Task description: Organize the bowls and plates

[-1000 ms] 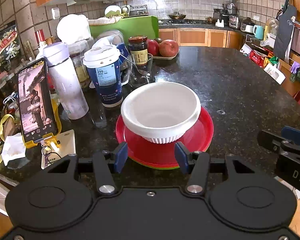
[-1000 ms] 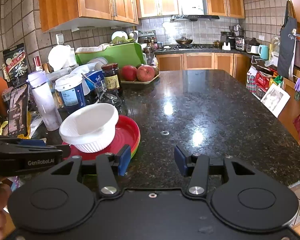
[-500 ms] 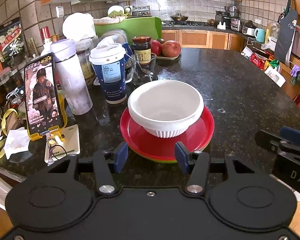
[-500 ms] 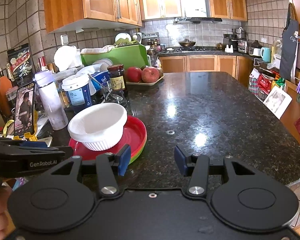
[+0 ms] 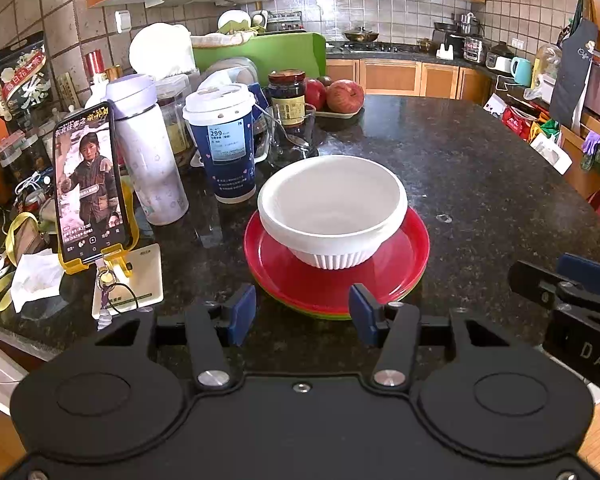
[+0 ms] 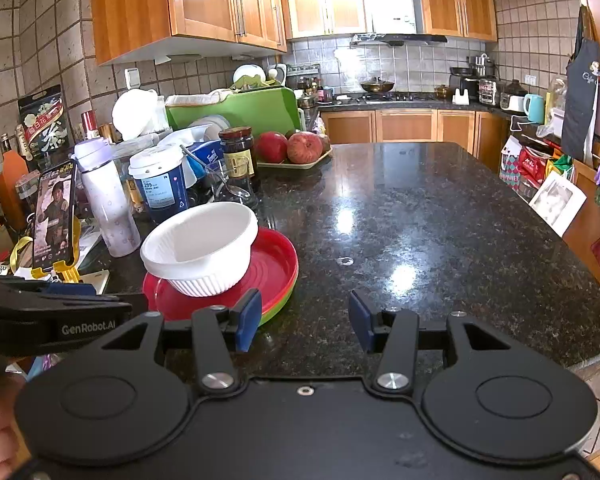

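Your left gripper [image 5: 302, 314] is spread and holds nothing; its blue pads [image 5: 242, 314] stand just before the near edge of the plates. Your right gripper [image 6: 304, 320] is also spread and empty, over the bare black counter [image 6: 420, 220]. You see the white bowl [image 5: 332, 210], ribbed at the base, sitting upright on the red plate [image 5: 404, 256], which tops a stack with green edges.

One white bowl [image 5: 332, 208] on stacked plates [image 5: 336, 276] ahead of left gripper [image 5: 302, 314], two apples [image 5: 334, 95] far beyond, one phone [image 5: 90, 184] left.
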The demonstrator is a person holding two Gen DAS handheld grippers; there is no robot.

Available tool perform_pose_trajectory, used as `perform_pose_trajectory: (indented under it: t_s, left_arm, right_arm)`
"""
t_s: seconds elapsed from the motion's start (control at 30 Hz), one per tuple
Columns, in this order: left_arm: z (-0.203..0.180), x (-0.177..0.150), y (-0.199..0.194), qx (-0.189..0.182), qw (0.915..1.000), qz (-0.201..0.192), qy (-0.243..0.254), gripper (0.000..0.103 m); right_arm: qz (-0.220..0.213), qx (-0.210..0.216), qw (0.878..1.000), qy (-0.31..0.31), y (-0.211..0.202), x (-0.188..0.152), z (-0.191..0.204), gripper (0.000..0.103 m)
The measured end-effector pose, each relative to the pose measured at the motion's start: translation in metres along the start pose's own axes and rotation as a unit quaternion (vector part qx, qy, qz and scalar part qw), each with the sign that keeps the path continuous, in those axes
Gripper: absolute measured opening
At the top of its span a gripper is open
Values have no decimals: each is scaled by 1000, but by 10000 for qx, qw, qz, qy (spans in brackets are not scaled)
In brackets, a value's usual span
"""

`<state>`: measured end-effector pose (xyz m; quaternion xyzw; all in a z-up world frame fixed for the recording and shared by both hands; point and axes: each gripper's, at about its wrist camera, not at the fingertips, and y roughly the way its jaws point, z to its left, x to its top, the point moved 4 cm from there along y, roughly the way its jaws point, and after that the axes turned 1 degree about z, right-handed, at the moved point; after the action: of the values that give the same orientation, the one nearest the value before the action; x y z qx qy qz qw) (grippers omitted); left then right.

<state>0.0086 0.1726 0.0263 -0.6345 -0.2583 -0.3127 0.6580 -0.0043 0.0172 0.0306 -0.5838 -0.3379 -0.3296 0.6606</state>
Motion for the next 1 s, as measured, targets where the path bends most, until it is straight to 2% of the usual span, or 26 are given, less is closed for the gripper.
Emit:
perform_pose_trajectory:
  t_s: [1.0]
  left_arm:
    - [2,1,6,16,10000,43,-51,58]
  right_arm:
    - [37,59,10000,-48,5,2,0,50]
